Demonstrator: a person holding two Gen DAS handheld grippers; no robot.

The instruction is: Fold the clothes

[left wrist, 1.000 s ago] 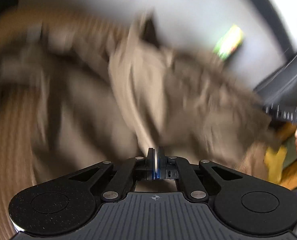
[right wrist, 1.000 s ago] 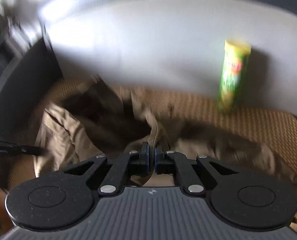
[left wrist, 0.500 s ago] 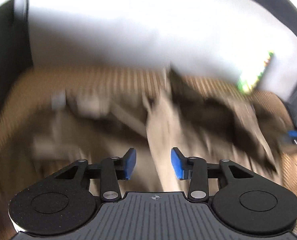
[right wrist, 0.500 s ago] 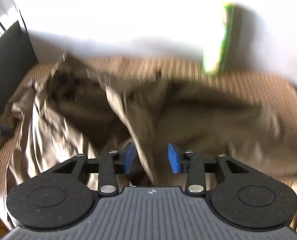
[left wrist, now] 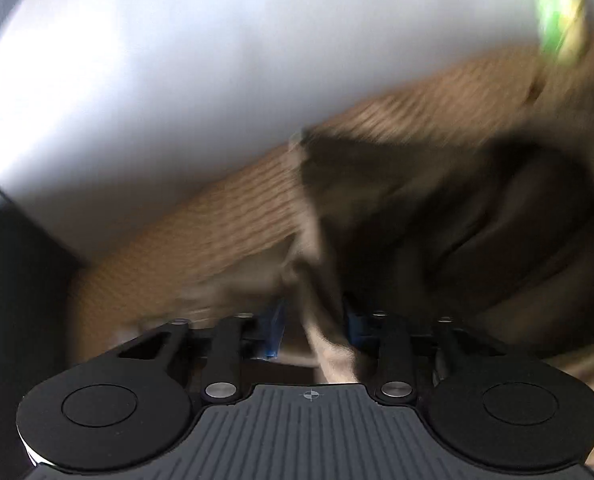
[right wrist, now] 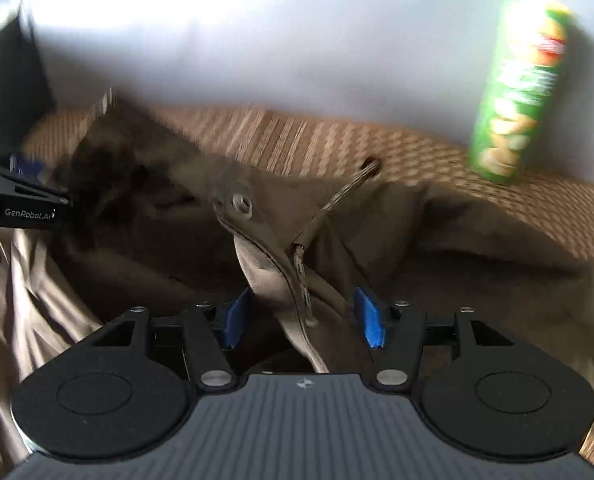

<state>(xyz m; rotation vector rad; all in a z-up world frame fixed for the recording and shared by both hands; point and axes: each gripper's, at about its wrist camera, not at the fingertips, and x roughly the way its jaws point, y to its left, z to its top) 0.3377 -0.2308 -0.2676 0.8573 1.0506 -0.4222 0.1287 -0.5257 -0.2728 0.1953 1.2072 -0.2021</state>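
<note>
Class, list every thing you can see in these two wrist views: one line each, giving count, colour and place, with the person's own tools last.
Khaki-brown cloth garment with drawstring: one, olive-brown, crumpled on the mat, spread across both views.
Woven cord drawstring: one, tan, lying on the garment's middle.
Metal eyelet: one, dull grey, on the garment's edge.
Tan woven mat: one, tan, under the garment.
Green cylindrical snack can: one, green, upright on the mat's far right.
White surface: one, white, behind the mat.
Left tool: one, black with blue pads, jaws just closing, cloth fold between them.
Right tool: one, black with blue pads, jaws just closing, apart around a cloth fold.
</note>
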